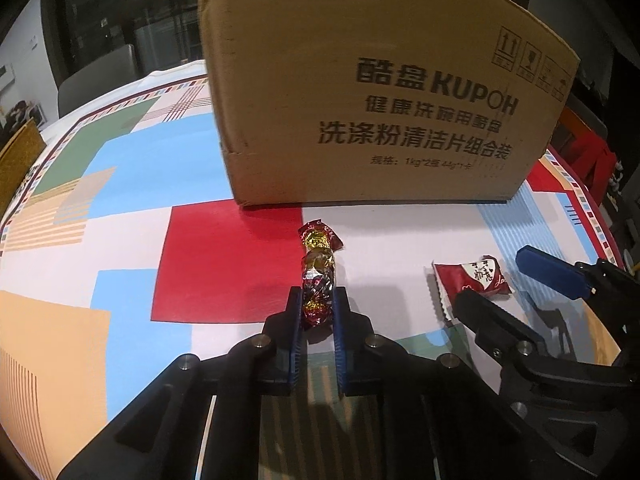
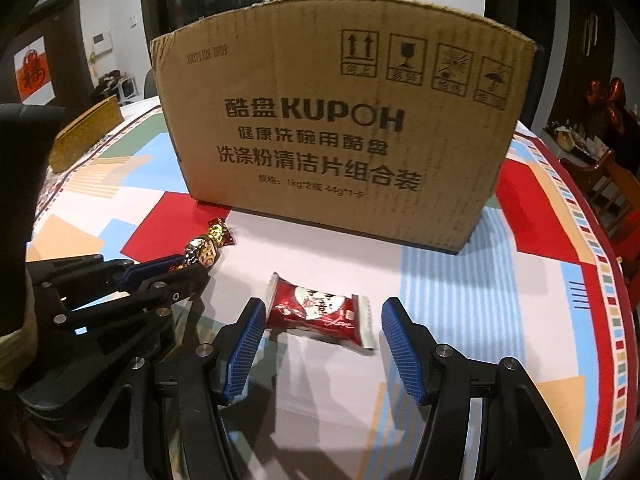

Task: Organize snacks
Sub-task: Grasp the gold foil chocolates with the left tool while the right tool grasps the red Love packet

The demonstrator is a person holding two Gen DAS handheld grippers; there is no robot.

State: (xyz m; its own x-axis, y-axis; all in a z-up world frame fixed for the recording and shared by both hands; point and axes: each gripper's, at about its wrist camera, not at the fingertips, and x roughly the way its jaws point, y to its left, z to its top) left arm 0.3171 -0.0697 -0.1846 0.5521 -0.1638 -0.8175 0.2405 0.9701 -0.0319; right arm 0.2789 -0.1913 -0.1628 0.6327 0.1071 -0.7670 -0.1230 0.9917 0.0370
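A foil-wrapped candy [image 1: 319, 268], gold, silver and red, lies on the patterned tablecloth; it also shows in the right wrist view [image 2: 206, 248]. My left gripper [image 1: 318, 308] is shut on its near end. A red snack packet [image 2: 320, 314] with white sealed ends lies flat on the cloth, also seen in the left wrist view [image 1: 472, 278]. My right gripper [image 2: 324, 320] is open, its blue pads either side of the packet, not touching it. A tall cardboard box [image 2: 332, 128] stands behind both snacks, also in the left wrist view [image 1: 376, 92].
The table [image 2: 560, 280] is round with a colourful block-pattern cloth; its edge curves away on the right. A gold-coloured box [image 2: 86, 130] sits at the far left. Wooden chairs [image 2: 612, 184] stand beyond the right edge.
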